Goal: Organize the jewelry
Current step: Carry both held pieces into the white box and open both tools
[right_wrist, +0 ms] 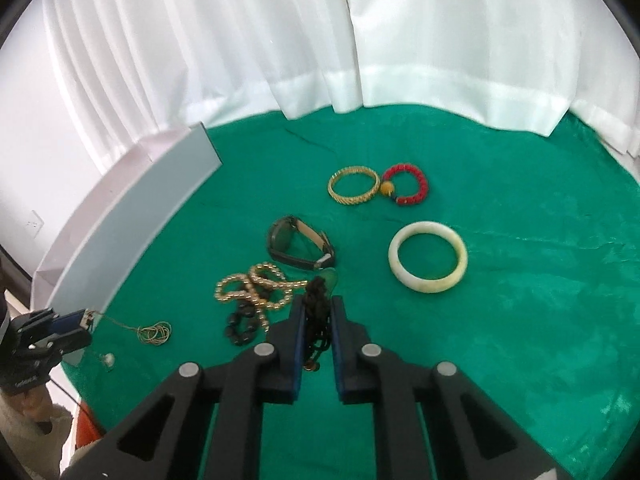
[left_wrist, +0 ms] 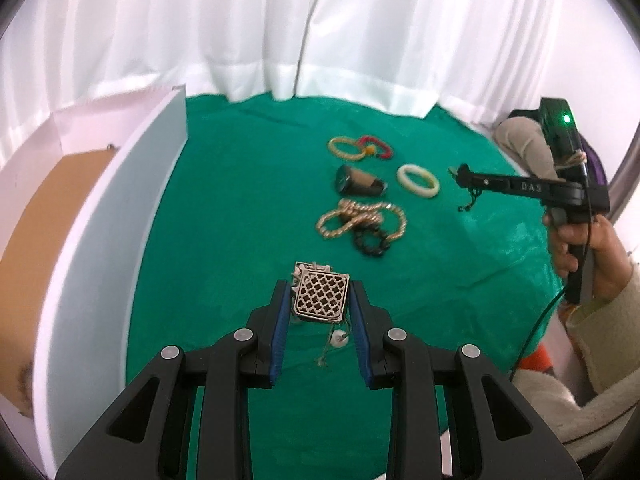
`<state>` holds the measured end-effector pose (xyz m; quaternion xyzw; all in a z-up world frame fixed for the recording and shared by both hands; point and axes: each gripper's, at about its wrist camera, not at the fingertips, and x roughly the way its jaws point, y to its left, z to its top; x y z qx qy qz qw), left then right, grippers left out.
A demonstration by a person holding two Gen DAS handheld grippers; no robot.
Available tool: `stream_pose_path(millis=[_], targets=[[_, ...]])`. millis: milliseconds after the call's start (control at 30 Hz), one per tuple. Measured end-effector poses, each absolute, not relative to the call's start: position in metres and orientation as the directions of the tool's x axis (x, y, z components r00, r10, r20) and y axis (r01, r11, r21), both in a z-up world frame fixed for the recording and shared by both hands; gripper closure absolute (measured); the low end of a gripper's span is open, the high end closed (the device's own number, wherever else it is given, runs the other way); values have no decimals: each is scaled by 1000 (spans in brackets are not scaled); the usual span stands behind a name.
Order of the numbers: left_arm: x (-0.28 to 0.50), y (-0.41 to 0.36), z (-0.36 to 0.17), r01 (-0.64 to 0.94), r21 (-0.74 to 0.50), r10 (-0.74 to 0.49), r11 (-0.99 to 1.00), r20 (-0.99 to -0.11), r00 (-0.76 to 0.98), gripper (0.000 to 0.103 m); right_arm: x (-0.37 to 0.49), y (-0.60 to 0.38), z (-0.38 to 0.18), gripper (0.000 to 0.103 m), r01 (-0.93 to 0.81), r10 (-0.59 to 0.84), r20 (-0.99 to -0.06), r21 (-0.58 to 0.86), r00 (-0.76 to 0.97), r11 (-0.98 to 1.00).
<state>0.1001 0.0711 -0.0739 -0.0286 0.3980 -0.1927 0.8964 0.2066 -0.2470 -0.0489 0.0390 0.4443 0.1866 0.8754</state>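
Observation:
My left gripper (left_wrist: pixel 320 300) is shut on a square gold lattice pendant (left_wrist: pixel 320 295); its thin chain (right_wrist: pixel 154 332) trails onto the green cloth. My right gripper (right_wrist: pixel 318 312) is shut on a dark corded necklace (right_wrist: pixel 318 300) with a green pendant, held above the cloth. On the cloth lie a gold bead necklace (right_wrist: pixel 256 284), a black bead bracelet (right_wrist: pixel 240 328), a watch (right_wrist: pixel 296 246), a pale jade bangle (right_wrist: pixel 428 262), a gold bangle (right_wrist: pixel 354 184) and a red bead bracelet (right_wrist: pixel 406 186). The right gripper also shows in the left wrist view (left_wrist: pixel 460 172).
An open white box (left_wrist: pixel 104 240) with a tan floor stands at the left edge of the cloth (left_wrist: pixel 248 184). White curtains (right_wrist: pixel 320 40) hang behind the table. The person's hand and sleeve (left_wrist: pixel 592 272) are at the right.

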Motion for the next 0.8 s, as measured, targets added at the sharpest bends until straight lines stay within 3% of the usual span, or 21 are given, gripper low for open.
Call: stream_pose_path(millis=[367,800], targets=[[81,89,-24,300,-289,-416,909,-638,648,74,159,-242,-25,91,-318,432,-715,300,549,900],[80,96,-6,186,-230,-295,955,-685,666,74,135,-211,-10,91,-383,461,-710,284,532,879]])
